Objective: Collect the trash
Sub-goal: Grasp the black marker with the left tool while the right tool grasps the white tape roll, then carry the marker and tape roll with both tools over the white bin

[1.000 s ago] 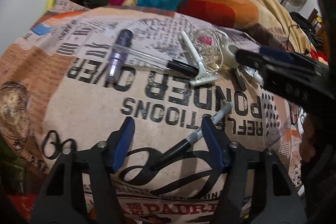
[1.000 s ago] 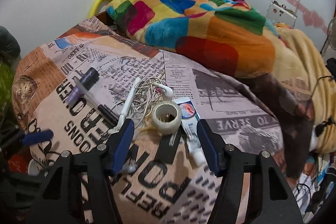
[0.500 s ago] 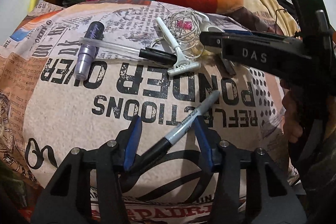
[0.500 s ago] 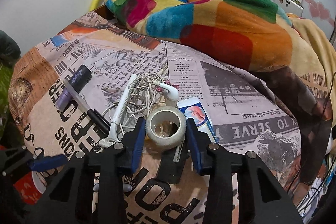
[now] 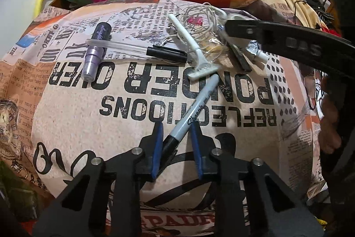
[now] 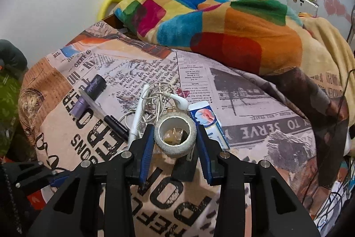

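Collection barely begun: left gripper (image 5: 176, 143), jaws just closing, clamps the marker (image 5: 195, 108) on the bedspread (image 5: 73, 126), right gripper (image 6: 175, 143) clamps the tape roll (image 6: 175, 133); razor (image 5: 190, 46), earphones (image 6: 164, 97), tube (image 6: 208, 121) remain.

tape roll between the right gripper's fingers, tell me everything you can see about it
The tape roll is a squat ring of whitish, slightly grubby, textured tape on a pale core, its opening tilted toward the camera. Through the hole shows something crumpled, tan and dark. It sits on the newspaper-print bedsheet, partly over a flat black object. The right gripper has just been closing around it; both blue pads now press its sides. Behind it lie tangled white earphones and a toothpaste tube.
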`<action>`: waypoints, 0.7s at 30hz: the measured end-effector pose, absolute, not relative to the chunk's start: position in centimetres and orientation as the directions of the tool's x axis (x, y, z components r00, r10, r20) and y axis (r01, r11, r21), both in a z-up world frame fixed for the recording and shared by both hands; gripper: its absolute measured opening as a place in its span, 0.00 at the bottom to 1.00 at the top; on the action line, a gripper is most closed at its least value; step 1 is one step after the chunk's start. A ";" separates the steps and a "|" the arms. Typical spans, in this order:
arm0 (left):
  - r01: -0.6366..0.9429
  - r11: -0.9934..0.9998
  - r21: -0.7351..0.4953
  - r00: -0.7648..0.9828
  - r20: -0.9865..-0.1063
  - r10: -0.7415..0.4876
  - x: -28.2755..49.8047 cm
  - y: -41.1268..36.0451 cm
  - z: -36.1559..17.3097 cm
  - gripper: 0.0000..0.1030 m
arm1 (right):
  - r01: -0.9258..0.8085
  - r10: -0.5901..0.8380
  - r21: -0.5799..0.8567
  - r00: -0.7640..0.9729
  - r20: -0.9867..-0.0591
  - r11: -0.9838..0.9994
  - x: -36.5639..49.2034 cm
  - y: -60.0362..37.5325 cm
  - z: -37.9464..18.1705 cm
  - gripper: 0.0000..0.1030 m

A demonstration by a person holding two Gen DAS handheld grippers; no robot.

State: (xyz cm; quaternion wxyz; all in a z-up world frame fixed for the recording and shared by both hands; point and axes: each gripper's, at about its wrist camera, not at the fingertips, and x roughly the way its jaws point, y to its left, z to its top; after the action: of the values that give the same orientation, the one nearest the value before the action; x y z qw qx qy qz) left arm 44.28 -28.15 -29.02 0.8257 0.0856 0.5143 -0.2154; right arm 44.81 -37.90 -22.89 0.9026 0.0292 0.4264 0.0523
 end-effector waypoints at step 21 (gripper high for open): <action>0.458 0.887 -0.056 0.310 -0.925 -0.218 42.1 -30.4 -29.0 0.13 | -0.061 0.152 0.144 0.586 -0.796 0.988 39.6 -39.1 -22.8 0.33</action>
State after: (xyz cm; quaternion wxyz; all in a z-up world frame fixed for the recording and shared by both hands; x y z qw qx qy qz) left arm 42.13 -30.36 -29.01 0.8019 0.1093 0.5483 -0.2106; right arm 39.63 -39.07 -22.81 0.8890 0.0507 0.4511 0.0599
